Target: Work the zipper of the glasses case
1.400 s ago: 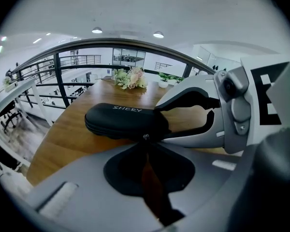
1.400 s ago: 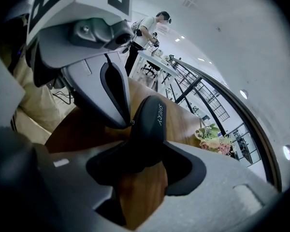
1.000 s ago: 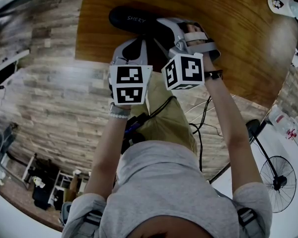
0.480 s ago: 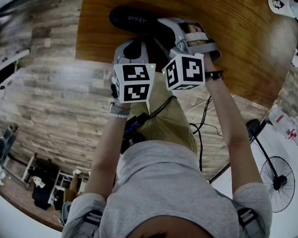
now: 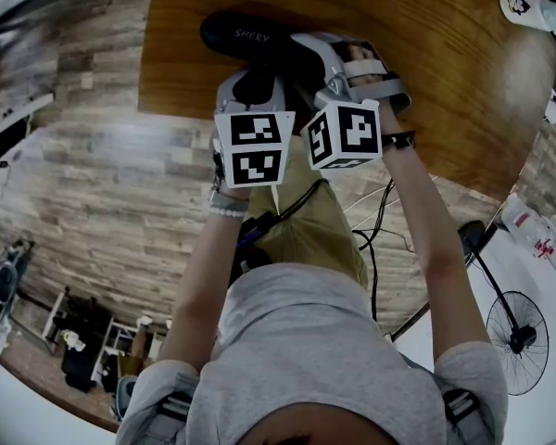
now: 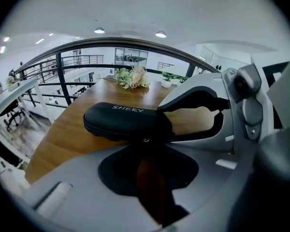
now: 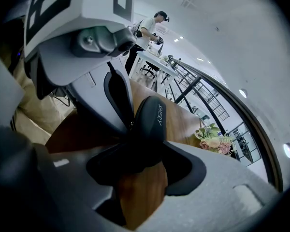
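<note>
Black oval glasses case (image 5: 244, 35), smooth-shelled with white lettering, lying on glossy brown wooden table (image 5: 426, 44) close to its near edge. Right end clamped in right gripper (image 5: 306, 58). Left gripper (image 5: 255, 80) narrowly parted, jaws just now opening, pinching nothing. Tiny metal zipper pull (image 6: 146, 140) just beyond its tips, visible only in left gripper view.

In the head view, the near end of the glasses case (image 5: 246, 33) is covered by the right gripper (image 5: 320, 58). The zipper is too dark to be traced there. The table (image 5: 445, 82) is cut off by the top edge.
</note>
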Available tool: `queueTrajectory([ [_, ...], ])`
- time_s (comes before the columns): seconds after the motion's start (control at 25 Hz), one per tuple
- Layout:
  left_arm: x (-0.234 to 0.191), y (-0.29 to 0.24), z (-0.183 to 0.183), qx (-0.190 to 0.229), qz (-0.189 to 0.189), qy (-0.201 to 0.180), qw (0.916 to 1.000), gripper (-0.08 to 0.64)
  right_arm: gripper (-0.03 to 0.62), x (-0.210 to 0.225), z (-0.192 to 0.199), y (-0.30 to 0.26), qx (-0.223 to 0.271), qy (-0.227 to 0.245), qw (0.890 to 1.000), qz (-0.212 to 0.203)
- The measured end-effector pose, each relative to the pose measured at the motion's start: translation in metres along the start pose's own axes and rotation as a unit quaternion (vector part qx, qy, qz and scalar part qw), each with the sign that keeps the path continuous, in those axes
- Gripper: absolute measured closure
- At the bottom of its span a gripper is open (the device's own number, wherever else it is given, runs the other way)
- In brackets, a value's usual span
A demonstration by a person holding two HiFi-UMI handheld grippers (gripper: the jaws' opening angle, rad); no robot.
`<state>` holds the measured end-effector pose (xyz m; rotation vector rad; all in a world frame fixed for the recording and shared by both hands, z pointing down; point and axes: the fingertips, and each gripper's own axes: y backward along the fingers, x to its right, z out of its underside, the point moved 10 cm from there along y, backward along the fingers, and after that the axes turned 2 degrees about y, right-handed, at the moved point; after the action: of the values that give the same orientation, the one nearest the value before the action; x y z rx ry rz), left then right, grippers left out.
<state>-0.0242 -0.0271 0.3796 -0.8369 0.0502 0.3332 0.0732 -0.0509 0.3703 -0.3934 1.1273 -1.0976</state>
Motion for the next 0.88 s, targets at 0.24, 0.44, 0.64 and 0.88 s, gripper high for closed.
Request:
queueTrajectory([
  [0.24, -0.002, 0.001, -0.001, 0.002, -0.013, -0.007, 0.9999, 0.506, 0.387, 0.001, -0.001, 0.001, 0.002, 0.006, 1.0, -0.002],
  [0.44, -0.006, 0.003, 0.002, 0.012, 0.003, 0.019, 0.9997, 0.514, 0.391, -0.004, -0.002, 0.002, -0.018, 0.048, 0.999, 0.008],
  [0.64, -0.01, 0.002, 0.001, 0.009, 0.009, 0.04, 0.9991, 0.514, 0.389, -0.004, -0.002, 0.001, -0.022, 0.054, 0.998, 0.011],
  [0.88, -0.011, 0.003, 0.002, 0.011, 0.021, 0.028, 0.9993, 0.514, 0.264, -0.002, -0.002, 0.001, -0.003, 0.066, 0.998, -0.016],
])
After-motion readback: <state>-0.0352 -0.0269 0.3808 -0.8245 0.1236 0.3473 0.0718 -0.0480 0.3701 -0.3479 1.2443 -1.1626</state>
